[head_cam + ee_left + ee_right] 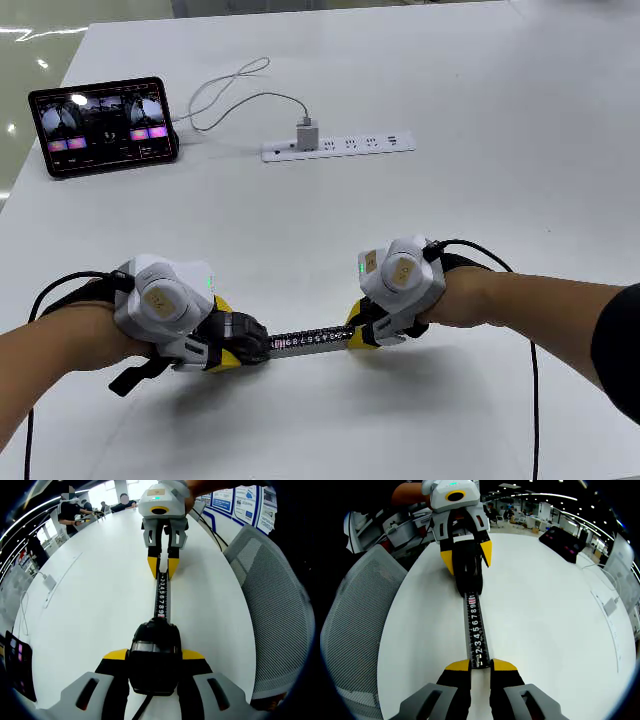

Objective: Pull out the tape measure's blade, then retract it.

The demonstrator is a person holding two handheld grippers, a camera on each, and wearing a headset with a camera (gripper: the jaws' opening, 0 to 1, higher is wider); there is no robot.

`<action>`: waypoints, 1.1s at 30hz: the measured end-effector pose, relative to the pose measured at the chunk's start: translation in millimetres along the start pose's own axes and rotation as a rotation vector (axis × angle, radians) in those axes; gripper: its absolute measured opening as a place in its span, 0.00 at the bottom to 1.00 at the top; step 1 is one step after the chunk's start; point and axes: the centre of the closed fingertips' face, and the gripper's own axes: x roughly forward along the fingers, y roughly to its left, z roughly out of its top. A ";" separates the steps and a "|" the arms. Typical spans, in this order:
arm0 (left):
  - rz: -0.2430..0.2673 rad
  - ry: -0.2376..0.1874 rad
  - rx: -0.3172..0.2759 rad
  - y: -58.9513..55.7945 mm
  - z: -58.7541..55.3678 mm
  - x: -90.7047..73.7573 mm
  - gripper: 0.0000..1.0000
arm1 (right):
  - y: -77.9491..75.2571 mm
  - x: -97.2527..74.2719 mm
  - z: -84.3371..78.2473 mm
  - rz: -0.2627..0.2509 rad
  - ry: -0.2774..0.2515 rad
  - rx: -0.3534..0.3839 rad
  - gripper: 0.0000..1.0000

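The black tape measure case (pixel 250 343) lies low over the white table (pixel 400 60), and my left gripper (pixel 235 345) is shut on it. A short length of numbered blade (pixel 310 340) runs out to the right, where my right gripper (pixel 358 335) is shut on its end. In the left gripper view the case (pixel 155 650) sits between my yellow fingertips (pixel 116 654), and the blade (pixel 161 595) leads away to the right gripper (pixel 162 567). Seen from the right gripper view, my own gripper (pixel 480 666) pinches the blade (pixel 474 635) at its tip, and the case (pixel 468 567) sits in the left gripper (pixel 467 555).
A tablet (pixel 103 125) stands at the back left. A white power strip (pixel 338 146) with a plugged charger (pixel 306 133) and cable lies behind the grippers. A grey mesh chair (pixel 280 620) is beside the table edge near me. People sit far off at the table's end.
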 end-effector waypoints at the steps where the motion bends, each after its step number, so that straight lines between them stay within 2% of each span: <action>1: 0.000 0.000 0.000 0.0 0.0 0.0 0.32 | -0.1 -0.2 -0.4 0.000 0.000 0.000 0.09; 33: 0.002 0.003 -0.001 0.0 0.3 -0.3 0.32 | -3.1 -8.3 -13.1 -0.004 0.005 -0.004 0.09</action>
